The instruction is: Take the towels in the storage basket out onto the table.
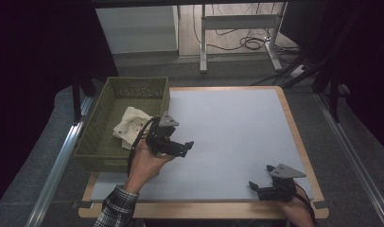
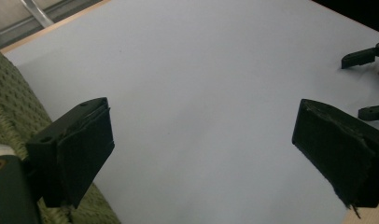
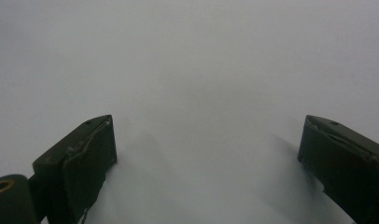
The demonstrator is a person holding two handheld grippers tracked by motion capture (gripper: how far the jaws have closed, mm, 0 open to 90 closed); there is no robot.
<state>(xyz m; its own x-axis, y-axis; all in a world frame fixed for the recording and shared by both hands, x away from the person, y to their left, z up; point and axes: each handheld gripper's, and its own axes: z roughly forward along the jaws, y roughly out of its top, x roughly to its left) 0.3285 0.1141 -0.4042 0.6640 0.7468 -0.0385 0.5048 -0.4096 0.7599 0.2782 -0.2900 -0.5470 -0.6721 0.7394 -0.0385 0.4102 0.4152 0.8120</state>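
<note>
A green woven basket (image 1: pixel 96 124) stands at the table's left edge, and a crumpled white cloth (image 1: pixel 131 124) lies inside it. Just right of the basket, a hand holds my left gripper (image 1: pixel 186 147) over the pale tabletop (image 1: pixel 228 123). Its jaws are open with nothing between them (image 2: pixel 201 116), and the basket wall (image 2: pixel 10 102) runs along its left side. My right gripper (image 1: pixel 260 176) rests low near the table's front right corner, open and empty (image 3: pixel 206 126). From the left gripper view, the right gripper (image 2: pixel 365 84) sits far off at the right.
The table has a wooden border (image 1: pixel 294 127) around the pale sheet. Metal rails (image 1: pixel 57 161) flank the table on both sides. A desk frame (image 1: pixel 237 21) with cables on the floor stands behind it. A plaid sleeve (image 1: pixel 115 208) enters from the bottom left.
</note>
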